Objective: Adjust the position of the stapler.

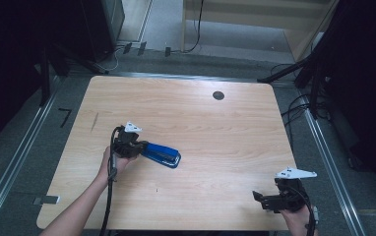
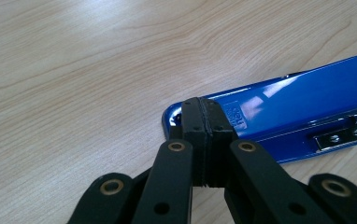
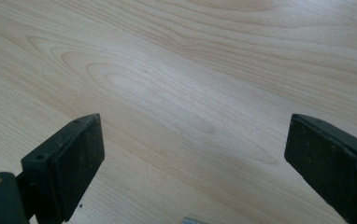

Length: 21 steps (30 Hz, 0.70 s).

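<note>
The stapler (image 1: 161, 154) is seen lying on the table (image 1: 215, 142), left of centre. The left gripper (image 2: 203, 122) is clenched, pads together at its end. The right gripper (image 3: 193, 154) is spread wide, well apart.

My blue stapler (image 2: 298, 100) is looking shiny and smooth, like glossy painted metal, and a little silver metal clip (image 2: 342, 135) on its side is gleaming too. The table (image 1: 215, 132) under it is showing pale wood with wavy grain and a soft, smooth sheen. The pads (image 2: 203, 140) of my left gripper (image 2: 203, 109) are looking like dull black rubber, and the ones on my right gripper (image 3: 193, 163) are looking matt and a bit rough.
</note>
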Each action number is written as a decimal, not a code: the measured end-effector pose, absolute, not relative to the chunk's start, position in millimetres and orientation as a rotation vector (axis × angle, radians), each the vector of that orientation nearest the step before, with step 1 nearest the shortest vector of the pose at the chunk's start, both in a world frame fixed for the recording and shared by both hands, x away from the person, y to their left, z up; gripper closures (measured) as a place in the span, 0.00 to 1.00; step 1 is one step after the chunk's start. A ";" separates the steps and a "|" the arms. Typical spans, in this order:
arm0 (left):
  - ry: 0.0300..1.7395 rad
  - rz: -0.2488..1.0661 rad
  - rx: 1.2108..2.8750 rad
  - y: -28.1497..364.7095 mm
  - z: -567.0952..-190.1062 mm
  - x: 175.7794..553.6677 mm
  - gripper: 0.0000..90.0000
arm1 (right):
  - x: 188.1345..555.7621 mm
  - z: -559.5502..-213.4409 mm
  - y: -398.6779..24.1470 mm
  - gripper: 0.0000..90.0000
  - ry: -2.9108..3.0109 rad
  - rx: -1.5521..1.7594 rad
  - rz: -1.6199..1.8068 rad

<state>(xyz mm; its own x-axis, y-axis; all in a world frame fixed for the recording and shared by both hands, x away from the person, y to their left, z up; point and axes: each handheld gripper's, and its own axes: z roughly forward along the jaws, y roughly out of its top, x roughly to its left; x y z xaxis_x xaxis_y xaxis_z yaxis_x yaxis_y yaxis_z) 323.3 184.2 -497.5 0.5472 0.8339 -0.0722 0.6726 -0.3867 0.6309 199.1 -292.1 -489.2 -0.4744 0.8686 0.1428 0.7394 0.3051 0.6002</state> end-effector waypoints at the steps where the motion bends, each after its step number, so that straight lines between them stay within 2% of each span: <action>1: 1.208 0.339 2.171 183.9 -497.5 323.1 1.00 | 199.3 -489.3 -292.0 0.05 2.363 1.480 0.912; 21: 1.190 0.290 2.227 170.0 -494.3 310.4 1.00 | 200.5 -490.9 -291.8 0.05 2.373 1.489 0.909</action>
<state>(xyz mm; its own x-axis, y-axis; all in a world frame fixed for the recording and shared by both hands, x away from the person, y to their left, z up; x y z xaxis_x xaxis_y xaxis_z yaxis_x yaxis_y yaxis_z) 310.4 170.0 -494.3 0.5763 0.8132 -0.0817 0.6842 -0.4253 0.5924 200.5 -291.8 -490.9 -0.4745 0.8671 0.1518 0.7466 0.3050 0.5912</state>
